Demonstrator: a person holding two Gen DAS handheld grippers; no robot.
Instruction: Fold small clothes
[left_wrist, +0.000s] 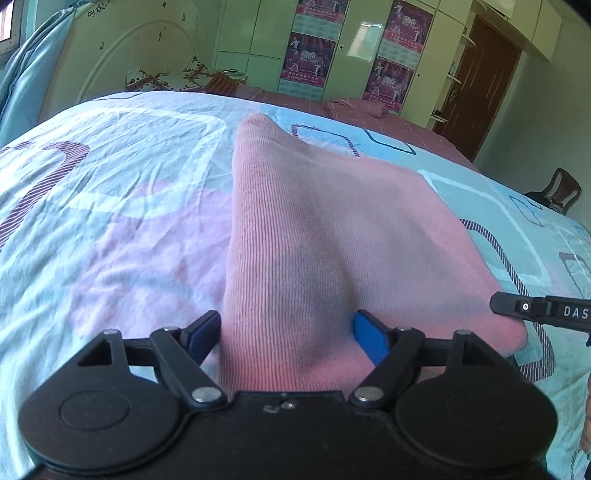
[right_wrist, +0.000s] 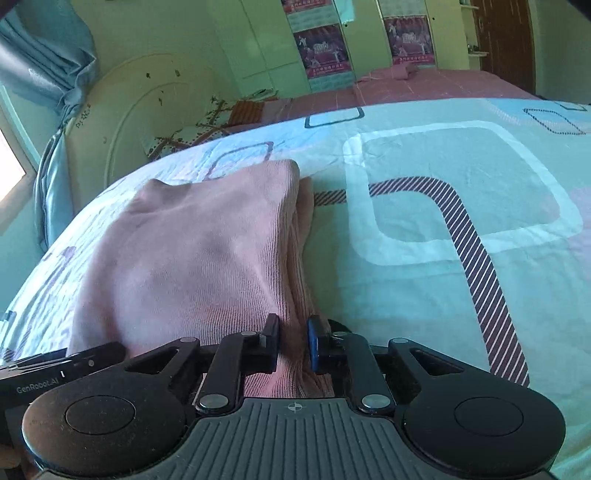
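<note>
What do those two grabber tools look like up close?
Both are black plastic with two round discs, linked bars with silver pins, and blue pads on the fingertips. The left gripper has a smooth body; the right gripper has a grey ribbed body with a small crosshair mark. White lettering runs along their sides.

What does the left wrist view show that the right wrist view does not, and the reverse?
Only the left wrist view shows the left gripper wide around a raised fold of the pink knit garment, and a dark chair. Only the right wrist view shows the right gripper pinching the garment's stacked edge, and the blue curtain. Both show the patterned bedsheet, headboard and wardrobe posters.
</note>
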